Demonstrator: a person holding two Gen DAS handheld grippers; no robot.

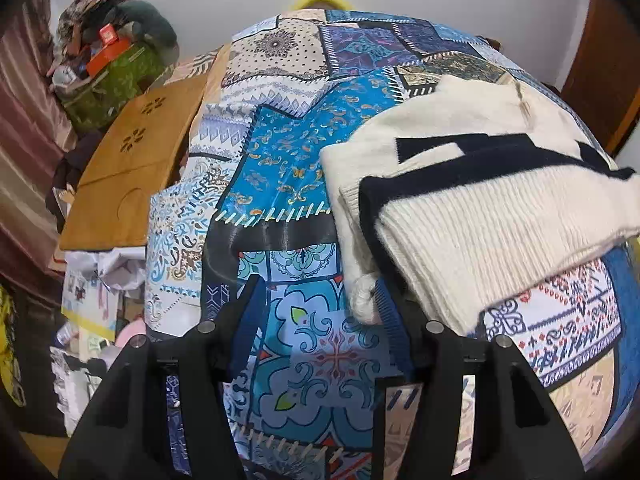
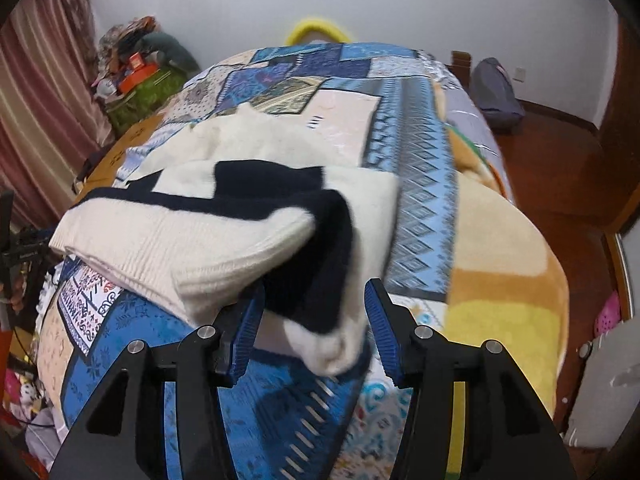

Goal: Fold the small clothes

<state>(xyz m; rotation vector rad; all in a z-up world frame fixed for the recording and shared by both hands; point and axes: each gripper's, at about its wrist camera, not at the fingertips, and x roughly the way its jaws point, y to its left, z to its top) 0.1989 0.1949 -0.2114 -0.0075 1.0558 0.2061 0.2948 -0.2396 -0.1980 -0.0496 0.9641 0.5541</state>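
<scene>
A cream knit sweater with navy bands (image 1: 472, 184) lies folded on the patterned blue bedspread (image 1: 280, 152). My left gripper (image 1: 320, 304) is open; its right finger touches the sweater's near left corner, and nothing sits between the jaws. In the right wrist view the sweater (image 2: 224, 216) lies ahead. My right gripper (image 2: 314, 300) is open, with the sweater's near right corner, cream and navy, hanging between its spread blue pads (image 2: 380, 320).
A wooden lap tray (image 1: 136, 160) lies at the bed's left edge, beside a green bag piled with clutter (image 1: 108, 72). An orange and yellow blanket (image 2: 504, 264) covers the bed's right side. Wooden floor (image 2: 560, 152) and a grey bag (image 2: 496, 92) lie to the right.
</scene>
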